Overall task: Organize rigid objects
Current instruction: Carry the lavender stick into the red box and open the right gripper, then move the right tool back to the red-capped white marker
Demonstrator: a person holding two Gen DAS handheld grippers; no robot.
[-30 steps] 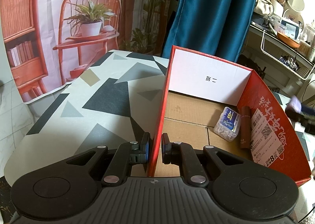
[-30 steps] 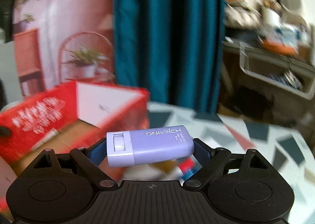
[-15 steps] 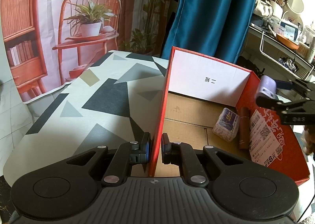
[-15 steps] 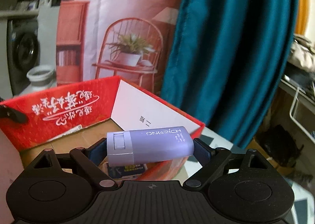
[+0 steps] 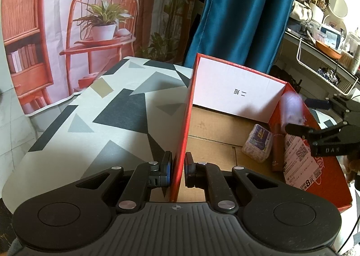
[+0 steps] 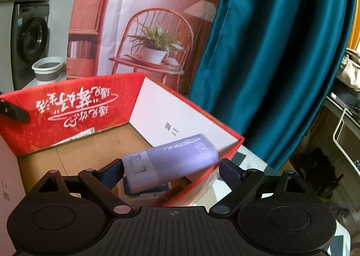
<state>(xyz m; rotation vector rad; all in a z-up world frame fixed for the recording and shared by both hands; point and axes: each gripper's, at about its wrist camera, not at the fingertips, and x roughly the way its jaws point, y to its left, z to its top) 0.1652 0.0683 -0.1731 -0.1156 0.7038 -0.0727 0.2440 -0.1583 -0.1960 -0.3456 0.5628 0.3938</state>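
Left wrist view: the left hand-held gripper point(image 5: 178, 167) is clamping the red box point(image 5: 183, 121) wall directly between its fingers.

Right wrist view: the right hand-held gripper point(image 6: 172, 169) is standing spread, the blurred purple case point(image 6: 171, 161) tilting between its fingers, over the box point(image 6: 67, 112) ahead.

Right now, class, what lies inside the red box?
Inside the red box: a clear packet with blue label and a brown tube. The near floor is hidden by the left gripper.

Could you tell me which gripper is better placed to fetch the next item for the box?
Right. The right gripper stands open above the red box, the purple case blurred between its fingers; the left gripper clamps the box wall.
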